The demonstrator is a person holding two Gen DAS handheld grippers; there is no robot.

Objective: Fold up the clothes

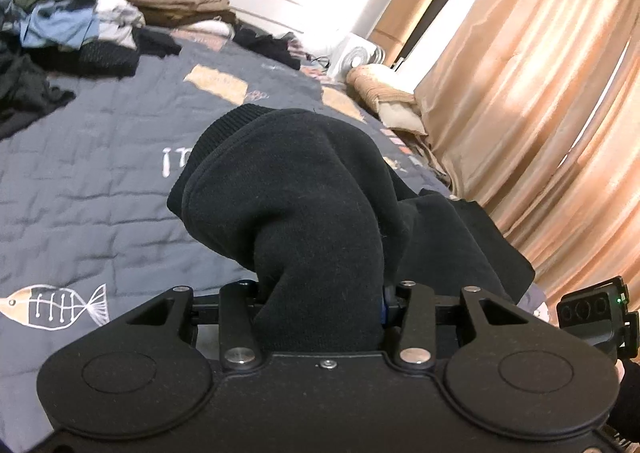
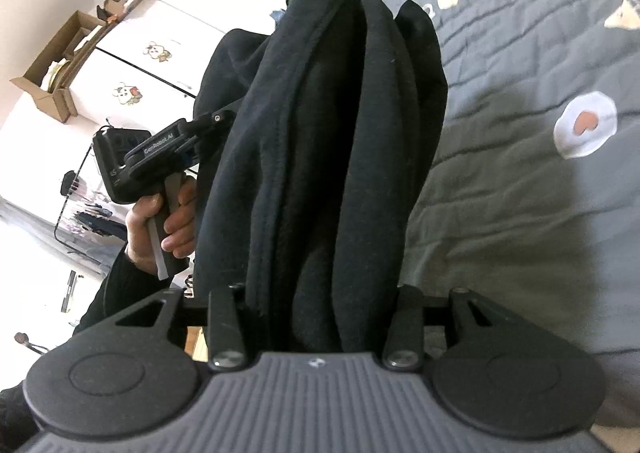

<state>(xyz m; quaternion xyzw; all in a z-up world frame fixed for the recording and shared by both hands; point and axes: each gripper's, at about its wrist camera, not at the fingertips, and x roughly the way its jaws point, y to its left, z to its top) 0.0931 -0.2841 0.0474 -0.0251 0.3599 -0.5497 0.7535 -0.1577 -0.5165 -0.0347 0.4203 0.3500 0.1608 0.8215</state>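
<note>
Above a grey quilted bed (image 1: 100, 181), both grippers clamped on one bunched black garment (image 1: 304, 189): left gripper (image 1: 320, 293) partly closed on thick folds, right gripper (image 2: 320, 293) likewise; garment lifted clear of the quilt; clothes pile (image 1: 60, 21) at the far edge

We see a bed covered by a grey quilted bedspread (image 1: 100, 157) stitched with a fish outline (image 1: 56, 303). Beyond the fish, at the far edge, lie a heap of loose clothes (image 1: 60, 17) and a stack of folded tan and white pieces (image 1: 176, 5). Farther from the fish, a beige pillow (image 1: 384, 89) rests by the curtain side.
</note>
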